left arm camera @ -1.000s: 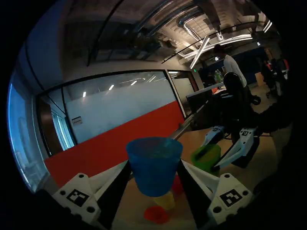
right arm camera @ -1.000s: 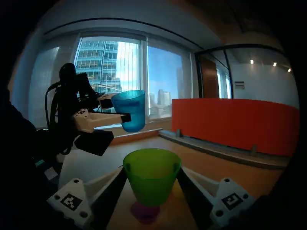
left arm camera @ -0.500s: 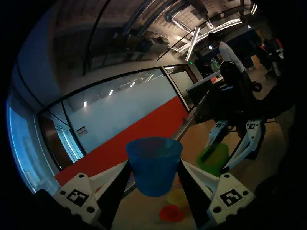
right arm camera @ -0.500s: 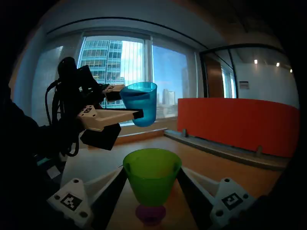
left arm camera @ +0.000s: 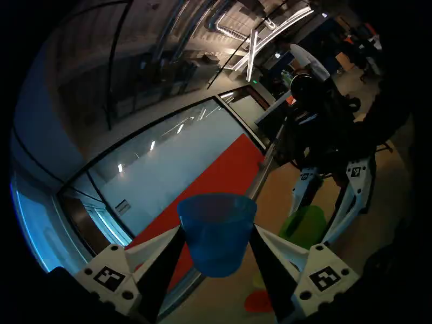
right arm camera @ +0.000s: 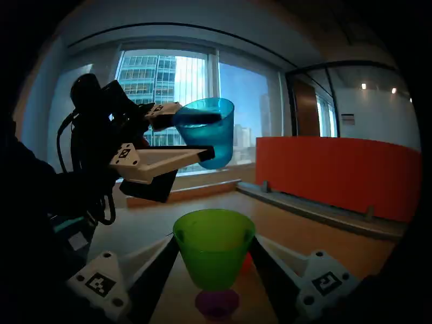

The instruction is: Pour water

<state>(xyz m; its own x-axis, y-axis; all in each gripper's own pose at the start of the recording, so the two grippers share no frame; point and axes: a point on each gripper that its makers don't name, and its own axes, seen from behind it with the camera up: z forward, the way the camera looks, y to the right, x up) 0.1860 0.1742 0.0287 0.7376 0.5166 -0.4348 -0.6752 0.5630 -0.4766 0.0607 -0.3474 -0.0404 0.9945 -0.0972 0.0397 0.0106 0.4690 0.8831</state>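
Observation:
A translucent blue cup [left arm camera: 217, 233] sits between the white fingers of my left gripper [left arm camera: 216, 245], which is shut on it. In the right gripper view the blue cup [right arm camera: 206, 130] hangs tilted above and left of the green one, held by the left gripper [right arm camera: 178, 135] and a dark-sleeved hand. My right gripper [right arm camera: 214, 254] is shut on a green cup [right arm camera: 214, 245], upright and open-topped. The left gripper view shows that green cup [left arm camera: 303, 227] lower right, between the right gripper's fingers [left arm camera: 353, 189].
Small cups lie on the wooden table [right arm camera: 302, 237]: a purple one [right arm camera: 217, 303] under the green cup, a red one [left arm camera: 258, 301] and a yellow one [left arm camera: 259, 281]. An orange partition [right arm camera: 340, 173] runs along the table's far side. A person [left arm camera: 308, 59] stands in the distance.
The left gripper has risen and moved right toward the green cup, tilting the blue cup further. The right gripper and green cup have held nearly still.

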